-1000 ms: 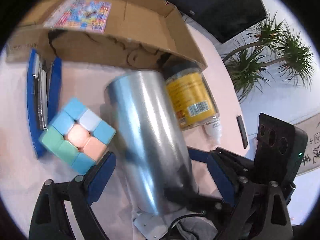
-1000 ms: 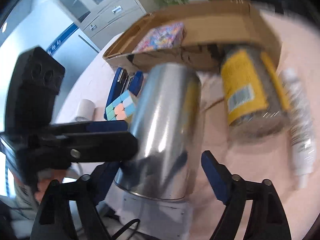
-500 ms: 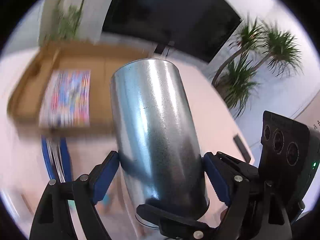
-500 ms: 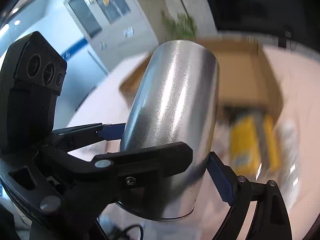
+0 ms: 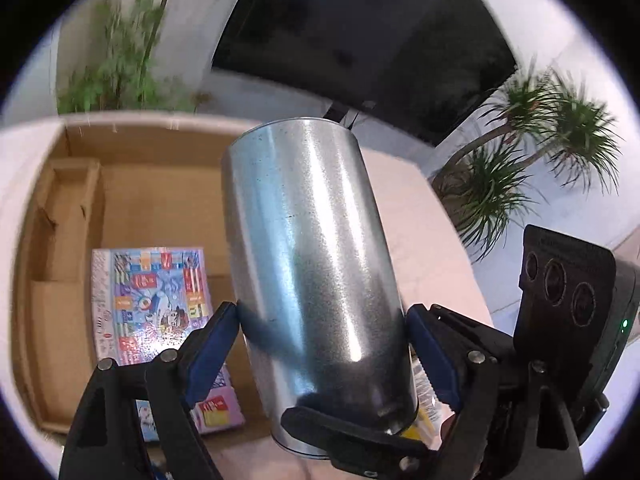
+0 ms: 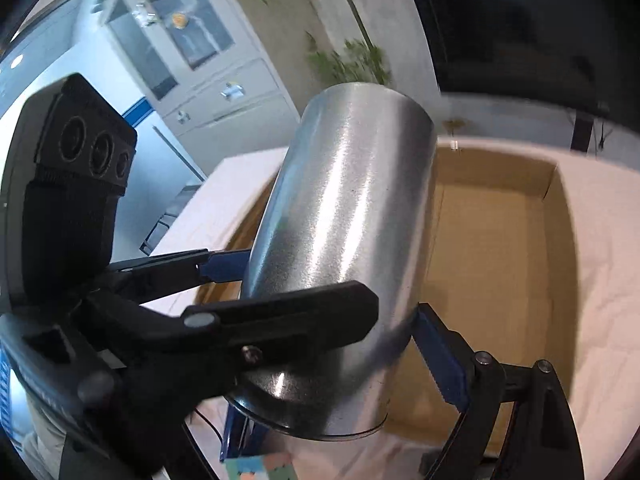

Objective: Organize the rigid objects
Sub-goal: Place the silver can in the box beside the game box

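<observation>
A shiny metal cylinder can (image 5: 312, 276) is held in the air by both grippers, its far end tilted up. My left gripper (image 5: 324, 332) is shut on its lower part, blue pads on both sides. My right gripper (image 6: 332, 328) is shut on the same can (image 6: 344, 240) from a crossing angle. An open cardboard box (image 5: 60, 240) lies on the table below and beyond the can. A colourful flat box (image 5: 148, 292) lies inside it. The right wrist view shows the box (image 6: 500, 240) bare on its right half.
The table has a pale pink cloth (image 6: 600, 240). A pastel cube (image 6: 260, 468) and a blue stapler (image 6: 232, 432) peek out under the can. A yellow-labelled jar (image 5: 420, 424) is mostly hidden. A dark screen (image 5: 360, 40) and potted plants (image 5: 540, 152) stand behind.
Both grippers have closed on the can and lifted it off the table. It has moved forward and now hangs over the near side of the cardboard box.
</observation>
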Demonstrator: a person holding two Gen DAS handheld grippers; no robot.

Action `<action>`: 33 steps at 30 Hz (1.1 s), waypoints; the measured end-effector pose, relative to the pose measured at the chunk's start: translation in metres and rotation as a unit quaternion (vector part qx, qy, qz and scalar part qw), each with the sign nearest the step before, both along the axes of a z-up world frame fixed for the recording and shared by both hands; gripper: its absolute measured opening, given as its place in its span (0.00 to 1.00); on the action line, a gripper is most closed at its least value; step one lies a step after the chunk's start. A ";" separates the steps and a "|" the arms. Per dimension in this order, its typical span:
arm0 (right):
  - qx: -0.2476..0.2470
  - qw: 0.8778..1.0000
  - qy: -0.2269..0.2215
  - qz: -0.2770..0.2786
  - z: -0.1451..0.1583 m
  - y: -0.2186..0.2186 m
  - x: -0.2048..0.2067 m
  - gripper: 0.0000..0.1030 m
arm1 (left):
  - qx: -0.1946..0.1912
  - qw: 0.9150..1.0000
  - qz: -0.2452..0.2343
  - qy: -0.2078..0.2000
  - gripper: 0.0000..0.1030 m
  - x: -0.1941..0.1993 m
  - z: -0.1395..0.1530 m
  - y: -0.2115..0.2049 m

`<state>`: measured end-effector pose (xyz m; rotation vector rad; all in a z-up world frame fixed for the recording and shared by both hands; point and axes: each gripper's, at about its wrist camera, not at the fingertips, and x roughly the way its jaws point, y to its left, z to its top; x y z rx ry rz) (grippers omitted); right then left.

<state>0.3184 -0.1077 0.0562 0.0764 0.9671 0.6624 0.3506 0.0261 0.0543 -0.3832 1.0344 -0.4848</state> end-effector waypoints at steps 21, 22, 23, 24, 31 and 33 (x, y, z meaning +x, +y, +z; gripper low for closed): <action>-0.055 0.994 0.094 -0.021 -0.094 0.000 0.007 0.79 | 0.052 0.993 -0.034 0.098 0.82 -0.010 -0.087 -0.007; -0.053 0.993 0.101 -0.019 -0.092 -0.001 0.004 0.78 | 0.058 0.994 -0.028 0.086 0.82 -0.019 -0.080 -0.003; -0.046 0.994 0.093 -0.014 -0.084 -0.007 -0.007 0.76 | 0.064 0.995 -0.020 0.072 0.82 -0.027 -0.073 0.001; -0.042 0.996 0.082 -0.012 -0.077 -0.010 -0.014 0.77 | 0.072 0.996 -0.008 0.049 0.82 -0.043 -0.061 0.008; -0.054 0.995 -0.001 -0.078 -0.041 -0.122 -0.099 0.97 | 0.060 0.997 0.013 -0.036 0.84 -0.140 -0.029 0.004; -0.077 0.992 0.020 -0.095 -0.058 -0.143 -0.110 0.89 | 0.026 1.000 -0.006 -0.002 0.84 -0.146 -0.044 -0.019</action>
